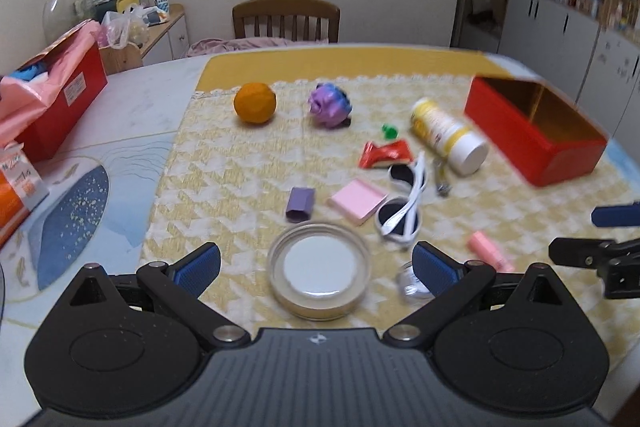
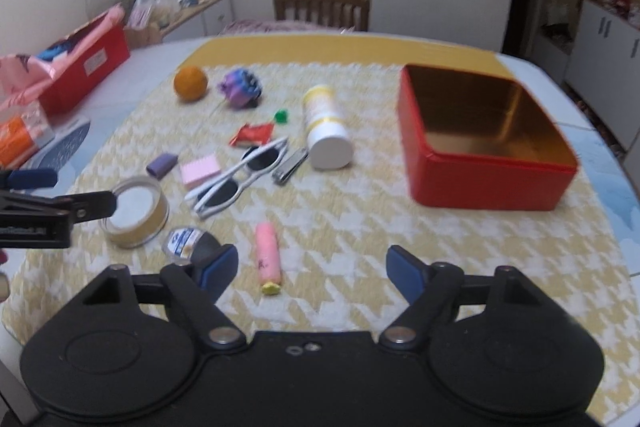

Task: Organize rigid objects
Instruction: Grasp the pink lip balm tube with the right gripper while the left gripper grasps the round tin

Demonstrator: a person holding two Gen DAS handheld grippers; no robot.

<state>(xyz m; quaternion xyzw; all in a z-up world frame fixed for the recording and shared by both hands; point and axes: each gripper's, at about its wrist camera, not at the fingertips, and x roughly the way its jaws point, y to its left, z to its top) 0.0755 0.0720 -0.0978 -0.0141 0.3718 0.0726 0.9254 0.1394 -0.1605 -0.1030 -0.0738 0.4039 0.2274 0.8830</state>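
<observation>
The right hand-held gripper [image 2: 312, 273] hangs above the near part of the tabletop [image 2: 360, 227] with its jaws wide and nothing between the pads. Just ahead and slightly left of its centre line lies the pink tube [image 2: 269, 255] with a yellow cap — its long axis runs near to far, almost in line with the way the gripper looks, so the jaws already straddle its width. That tube seems the likeliest thing to take first. Left of it sits a small clear jar [image 2: 188, 241], close to the left pad.

The left hand-held gripper [image 1: 316, 267] is also spread wide and empty, with the round lidded tin [image 1: 319, 269] lying flat directly between and just beyond its pads. The right hand is the nearer one to the tube; the left is nearer the tin.

Farther out lie the white sunglasses [image 2: 240, 177], a nail clipper [image 2: 290, 163], a pink notepad [image 2: 200, 170] and a purple block [image 2: 162, 165], close together. Beyond them the white bottle [image 2: 326, 129] lies on its side, cap end toward the camera. The red box [image 2: 486, 183] stands open to the right — bare cloth lies between it and the tube, so the path looks free. Farthest are the orange ball [image 2: 191, 83] and the purple toy [image 2: 240, 89].
</observation>
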